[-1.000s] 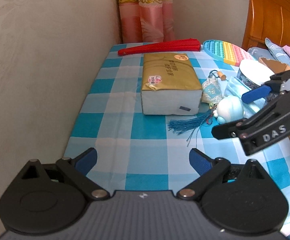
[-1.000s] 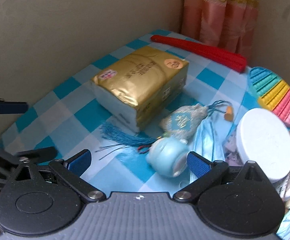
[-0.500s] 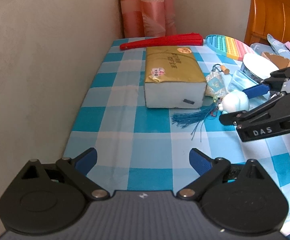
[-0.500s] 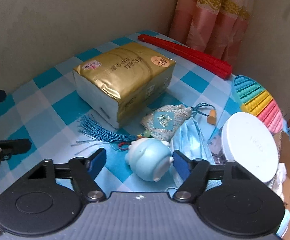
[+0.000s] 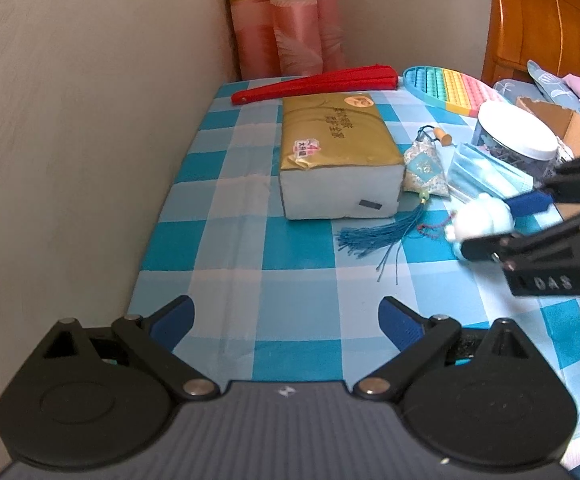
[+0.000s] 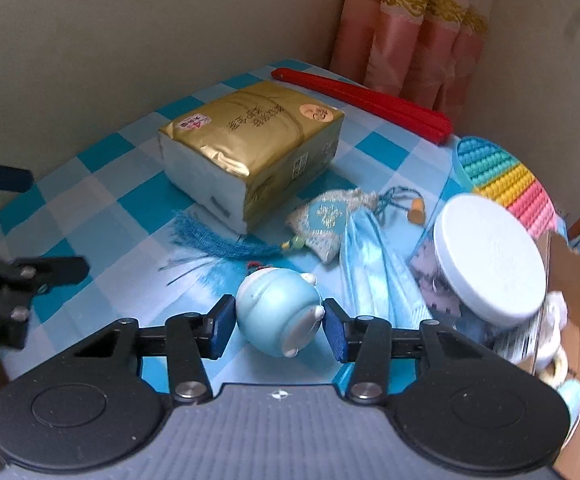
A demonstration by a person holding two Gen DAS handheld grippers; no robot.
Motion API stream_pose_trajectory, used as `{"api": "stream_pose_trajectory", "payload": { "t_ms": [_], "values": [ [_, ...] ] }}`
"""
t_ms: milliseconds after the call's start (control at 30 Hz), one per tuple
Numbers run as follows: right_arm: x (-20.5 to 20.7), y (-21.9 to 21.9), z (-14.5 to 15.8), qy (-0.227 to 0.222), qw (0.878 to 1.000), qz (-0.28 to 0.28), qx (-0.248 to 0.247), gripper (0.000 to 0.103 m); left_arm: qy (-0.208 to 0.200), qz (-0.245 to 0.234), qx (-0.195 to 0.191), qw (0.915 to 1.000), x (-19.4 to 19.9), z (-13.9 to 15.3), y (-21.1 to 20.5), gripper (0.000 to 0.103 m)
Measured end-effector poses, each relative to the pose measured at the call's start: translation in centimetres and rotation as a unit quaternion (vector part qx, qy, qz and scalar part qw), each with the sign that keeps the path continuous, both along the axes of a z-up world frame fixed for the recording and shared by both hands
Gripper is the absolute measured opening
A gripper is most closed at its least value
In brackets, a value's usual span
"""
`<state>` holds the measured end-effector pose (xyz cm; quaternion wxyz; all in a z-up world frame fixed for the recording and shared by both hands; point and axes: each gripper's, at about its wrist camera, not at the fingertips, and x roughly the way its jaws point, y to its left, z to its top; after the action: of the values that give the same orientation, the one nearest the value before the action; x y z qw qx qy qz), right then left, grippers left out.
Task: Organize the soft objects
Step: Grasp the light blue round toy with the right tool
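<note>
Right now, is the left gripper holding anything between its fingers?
No, the left gripper is open over bare checkered tablecloth, with nothing between its blue pads.

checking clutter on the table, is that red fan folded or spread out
Folded. The red fan lies flat as one narrow closed bar on the checked tablecloth, behind the gold tissue pack, with no ribs fanned apart.

right gripper [image 5: 530, 220] — "DAS" | tissue pack [image 5: 336, 148] — print (unreadable)
</note>
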<state>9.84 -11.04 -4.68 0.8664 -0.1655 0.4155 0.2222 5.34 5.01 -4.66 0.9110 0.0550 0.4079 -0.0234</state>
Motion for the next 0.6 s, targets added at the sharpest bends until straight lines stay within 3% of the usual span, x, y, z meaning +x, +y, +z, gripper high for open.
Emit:
{"api": "stream_pose_trajectory", "payload": {
  "t_ms": [600],
  "values": [
    [-3.5, -2.3, -0.1, -0.004, 1.0, -0.003, 0.023, 0.052, -0.022, -0.075, -0.011, 0.9969, 1.1, 1.9, -3.1, 0.098]
  ]
}}
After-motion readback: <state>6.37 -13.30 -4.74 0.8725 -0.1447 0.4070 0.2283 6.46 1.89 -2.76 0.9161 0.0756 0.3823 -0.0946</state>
